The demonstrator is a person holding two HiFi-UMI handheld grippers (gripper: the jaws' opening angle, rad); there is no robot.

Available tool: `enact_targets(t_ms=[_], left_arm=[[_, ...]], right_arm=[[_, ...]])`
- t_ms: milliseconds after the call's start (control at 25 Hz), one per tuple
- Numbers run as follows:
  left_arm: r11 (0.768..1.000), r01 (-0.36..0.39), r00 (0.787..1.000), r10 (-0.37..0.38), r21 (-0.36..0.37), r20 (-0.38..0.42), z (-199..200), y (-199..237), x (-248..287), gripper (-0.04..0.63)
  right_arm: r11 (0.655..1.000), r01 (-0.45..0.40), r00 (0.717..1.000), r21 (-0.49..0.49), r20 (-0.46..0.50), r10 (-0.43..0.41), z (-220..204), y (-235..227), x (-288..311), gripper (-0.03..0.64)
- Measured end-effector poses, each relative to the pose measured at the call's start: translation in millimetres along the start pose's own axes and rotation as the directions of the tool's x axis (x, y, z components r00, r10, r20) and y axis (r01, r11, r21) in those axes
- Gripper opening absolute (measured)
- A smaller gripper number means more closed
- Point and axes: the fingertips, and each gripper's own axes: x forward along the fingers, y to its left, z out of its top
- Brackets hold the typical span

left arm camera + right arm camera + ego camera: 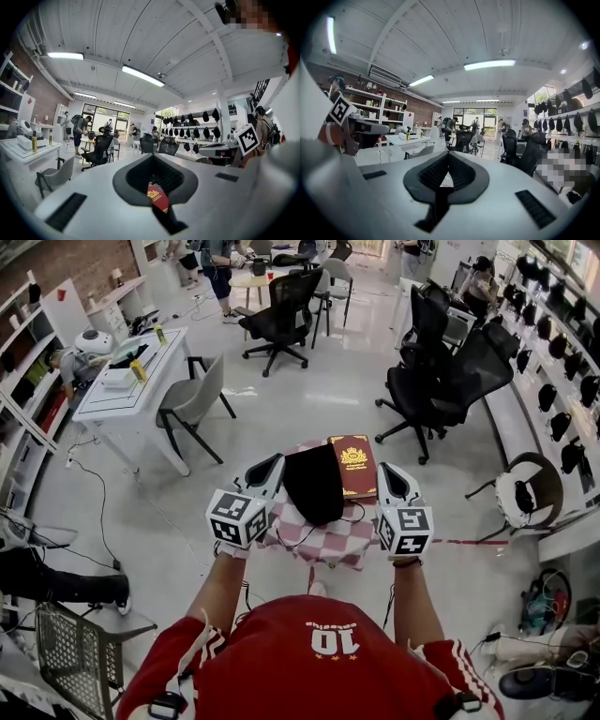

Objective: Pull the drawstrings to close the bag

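A black drawstring bag (314, 484) lies on a small table under a red-and-white checked cloth (330, 544). A dark red book (354, 465) with a gold emblem lies against the bag's right side. Thin dark cords (292, 538) trail over the cloth in front of the bag. My left gripper (275, 463) hovers at the bag's left edge and my right gripper (386, 471) at the book's right edge. Both point away from me and are shut. In the left gripper view the jaws (152, 161) meet, with only the book (158, 198) showing beyond them. The right gripper (448, 158) shows nothing between its jaws.
A white desk (131, 381) and a grey chair (192, 404) stand to the far left. Black office chairs (441, 381) crowd the far right, and another (281, 315) stands further back. A wire-mesh seat (70, 648) is at my near left. Cables lie on the floor.
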Motion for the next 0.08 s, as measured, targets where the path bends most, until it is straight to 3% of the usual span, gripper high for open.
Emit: enact_targets(t_ms=[80], left_arm=[[1.000,0.002,1.000,-0.002,0.001,-0.001,-0.8,-0.6,0.4,0.009]], right_arm=[[1.000,0.003,1.000,0.001,0.000,-0.003,-0.9,-1.8,-0.7,0.015]])
